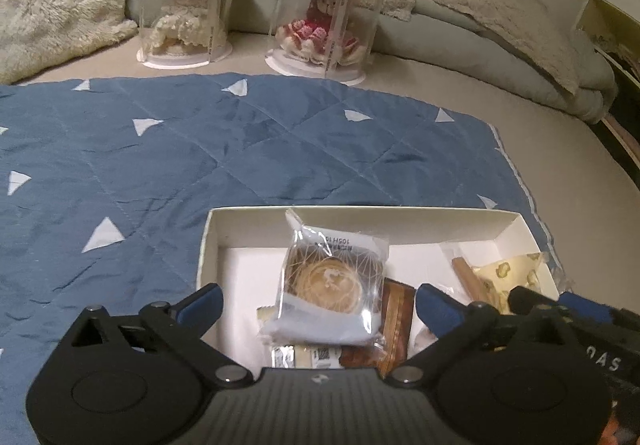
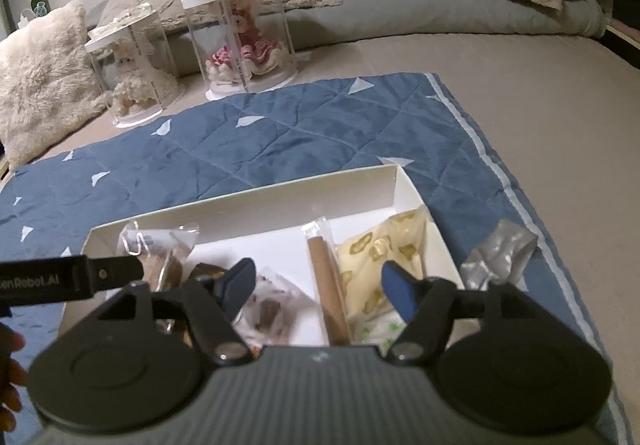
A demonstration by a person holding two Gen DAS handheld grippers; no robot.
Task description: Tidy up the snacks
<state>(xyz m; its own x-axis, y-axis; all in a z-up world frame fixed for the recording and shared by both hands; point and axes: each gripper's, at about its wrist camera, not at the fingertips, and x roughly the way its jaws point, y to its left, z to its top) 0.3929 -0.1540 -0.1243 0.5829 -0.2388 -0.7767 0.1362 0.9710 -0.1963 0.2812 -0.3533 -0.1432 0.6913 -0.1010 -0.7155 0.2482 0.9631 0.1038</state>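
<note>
Both grippers over white box [image 1: 360,223] of snacks on blue quilt [image 1: 200,149], bed.

Left gripper [image 1: 316,299]: jaws wide, a clear-wrapped round pastry [image 1: 334,279] between them, contact not discernible. Right gripper [image 2: 318,285]: jaws wide, holding nothing, above a brown stick snack [image 2: 326,285] and a yellow patterned packet [image 2: 380,261] (box's right end). Silver wrapper [image 2: 498,255] lies on the quilt just beside the box, near the quilt's right edge.

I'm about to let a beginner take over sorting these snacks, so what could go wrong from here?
1. The silver packet lies outside the white box by its right wall; it might be overlooked.
2. The round pastry pack rests on top of other snacks, so a grab by the open left hand-held gripper may drag those along.
3. The right hand-held gripper hovers close beside the left one; they could bump.
</note>
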